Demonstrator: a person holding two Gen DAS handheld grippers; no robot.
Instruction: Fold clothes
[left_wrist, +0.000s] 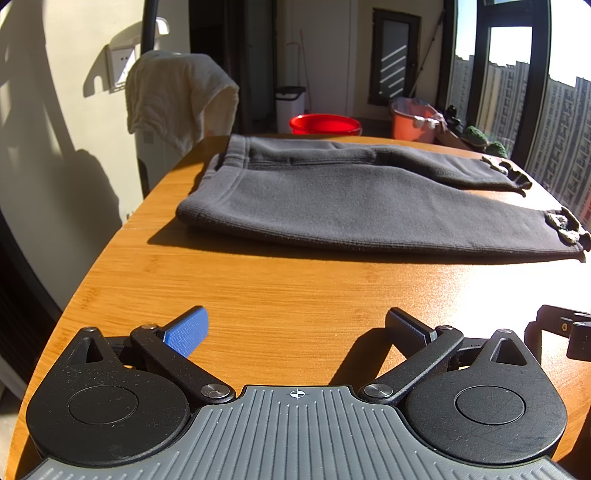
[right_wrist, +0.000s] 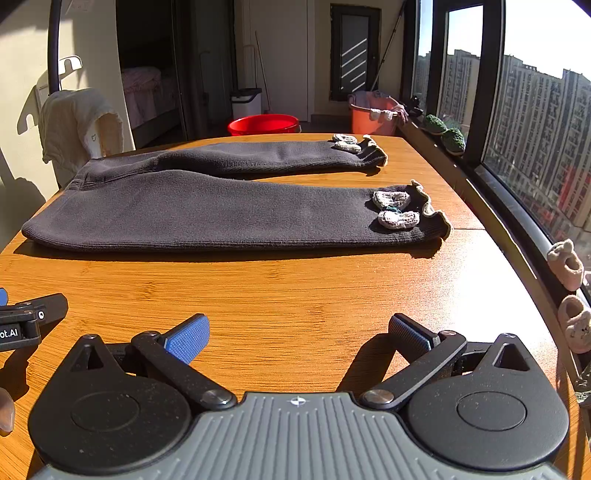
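Nothing folded yet: dark pants lie flat, legs apart, on table; left gripper and right gripper spread wide, empty, well short.

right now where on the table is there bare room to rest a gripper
Free: the wide wooden strip between the grey trousers and both open grippers, left gripper and right gripper; also the table corner beyond the cuffs, toward the window. Crowded: the far half, covered by the trousers.

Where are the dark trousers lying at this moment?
The dark trousers lie flat on the wooden table, beyond both open grippers, waistband toward the left, cuffs toward the window on the right.
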